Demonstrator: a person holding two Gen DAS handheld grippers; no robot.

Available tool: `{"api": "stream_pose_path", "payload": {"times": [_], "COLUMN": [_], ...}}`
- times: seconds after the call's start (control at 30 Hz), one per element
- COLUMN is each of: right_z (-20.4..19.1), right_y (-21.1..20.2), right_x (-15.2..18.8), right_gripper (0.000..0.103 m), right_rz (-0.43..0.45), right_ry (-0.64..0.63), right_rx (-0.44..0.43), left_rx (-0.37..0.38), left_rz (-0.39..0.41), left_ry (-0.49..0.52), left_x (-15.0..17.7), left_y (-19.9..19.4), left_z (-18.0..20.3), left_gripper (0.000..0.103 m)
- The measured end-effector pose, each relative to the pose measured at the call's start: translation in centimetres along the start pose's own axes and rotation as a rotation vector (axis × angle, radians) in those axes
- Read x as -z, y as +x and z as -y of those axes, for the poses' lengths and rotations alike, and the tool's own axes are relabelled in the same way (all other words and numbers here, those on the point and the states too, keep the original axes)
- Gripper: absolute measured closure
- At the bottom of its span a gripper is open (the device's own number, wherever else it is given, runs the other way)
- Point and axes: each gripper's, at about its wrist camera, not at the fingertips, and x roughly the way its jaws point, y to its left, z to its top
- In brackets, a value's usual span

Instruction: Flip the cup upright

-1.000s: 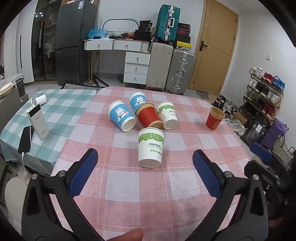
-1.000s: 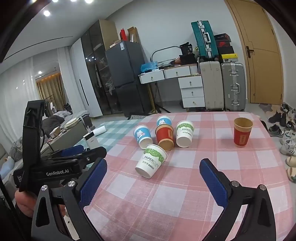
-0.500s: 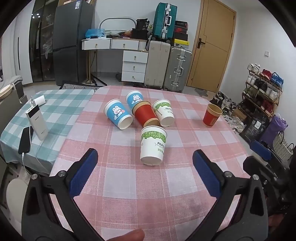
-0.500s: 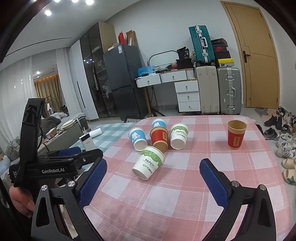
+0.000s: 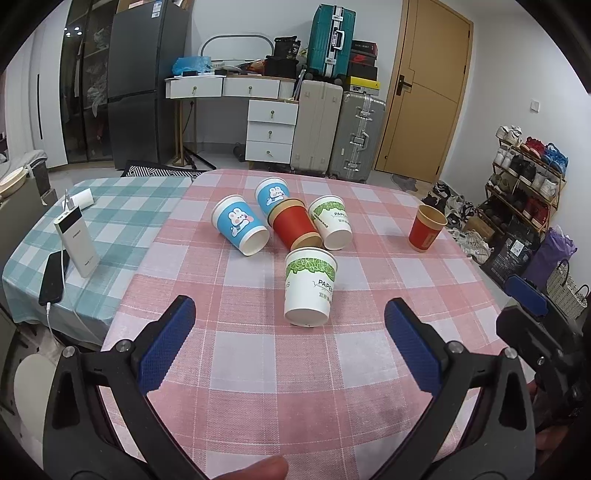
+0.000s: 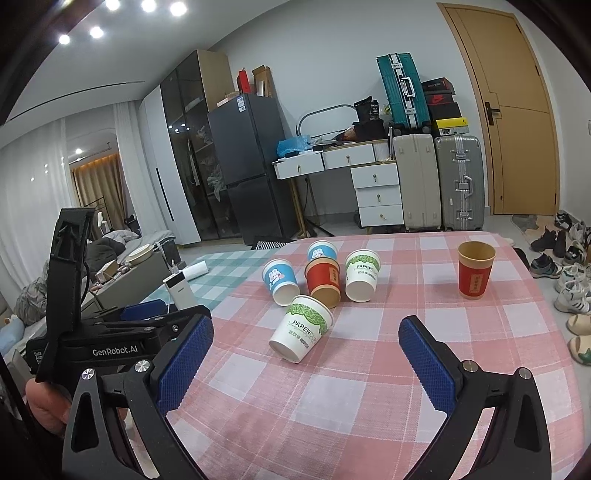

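From the left wrist view, a table (image 5: 258,369) under pink checked cloth fills a room with suitcases (image 5: 338,131) at the far wall. The left gripper (image 5: 288,350) gapes wide, holding nothing, near a tipped white-and-green paper cup (image 5: 309,286). From the right wrist view, the right gripper (image 6: 306,360) also stands wide and empty; that paper cup (image 6: 301,331) lies between its jaws, an upright red cup (image 6: 475,270) far right.

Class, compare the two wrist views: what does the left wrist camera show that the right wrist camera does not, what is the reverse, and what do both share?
Only the left wrist view shows the shoe rack and the black phone. Only the right wrist view shows the ceiling lights and the curtains. Both show the fallen white and green cup, the upright red cup and the pink checked table.
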Motion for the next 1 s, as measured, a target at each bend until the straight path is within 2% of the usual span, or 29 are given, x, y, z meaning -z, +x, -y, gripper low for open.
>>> {"api": "stream_pose_path", "payload": {"times": [1.0], "right_z": [-0.06], "right_y": [0.33], "right_x": [0.23], "right_gripper": [0.0], "right_rz": [-0.016], "right_ry": [0.003], "right_rx": [-0.015], "left_rx": [-0.001], "left_rz": [0.0], "left_ry": [0.002], "left_x": [0.09], "left_y": [0.02], "left_z": [0.01], "left_gripper": [0.001]}}
